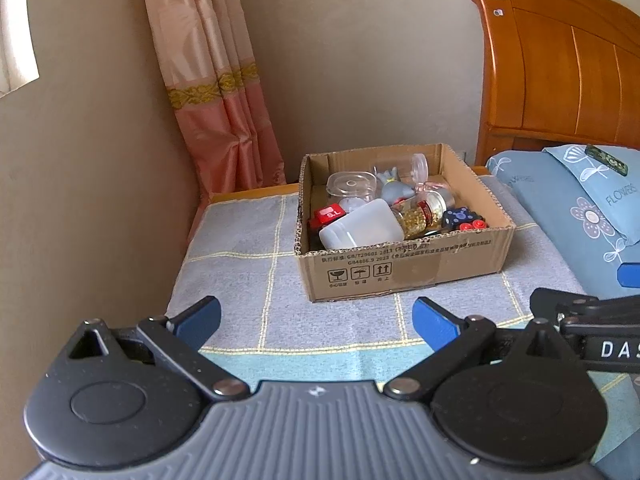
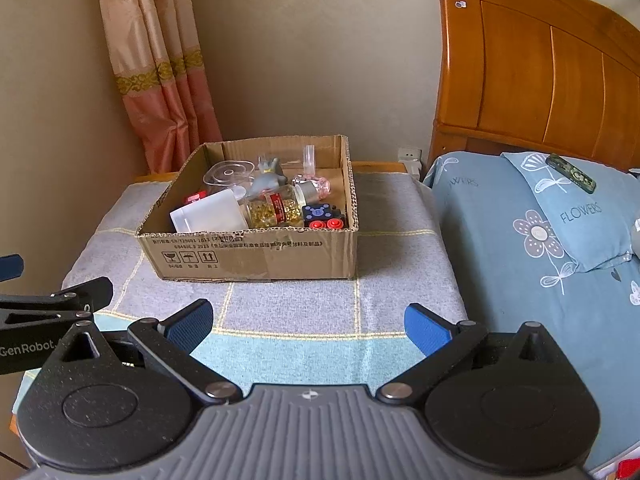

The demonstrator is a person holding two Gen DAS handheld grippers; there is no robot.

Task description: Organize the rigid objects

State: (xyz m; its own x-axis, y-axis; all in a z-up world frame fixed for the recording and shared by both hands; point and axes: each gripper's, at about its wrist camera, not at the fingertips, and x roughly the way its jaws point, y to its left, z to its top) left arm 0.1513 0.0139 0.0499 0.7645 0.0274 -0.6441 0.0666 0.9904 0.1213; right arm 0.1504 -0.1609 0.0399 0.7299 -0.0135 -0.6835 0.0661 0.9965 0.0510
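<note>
An open cardboard box stands on a checked cloth on a small table. It holds a white plastic container, a clear round tub, a bottle of gold capsules, a grey figure, a red cap, a pink glass bottle and a dark block with red studs. My left gripper is open and empty, in front of the box. My right gripper is open and empty, also in front of the box.
A bed with blue flowered pillows and a wooden headboard lies to the right. A dark phone-like object lies on the pillow. A pink curtain hangs at the back left. A wall socket sits behind the table.
</note>
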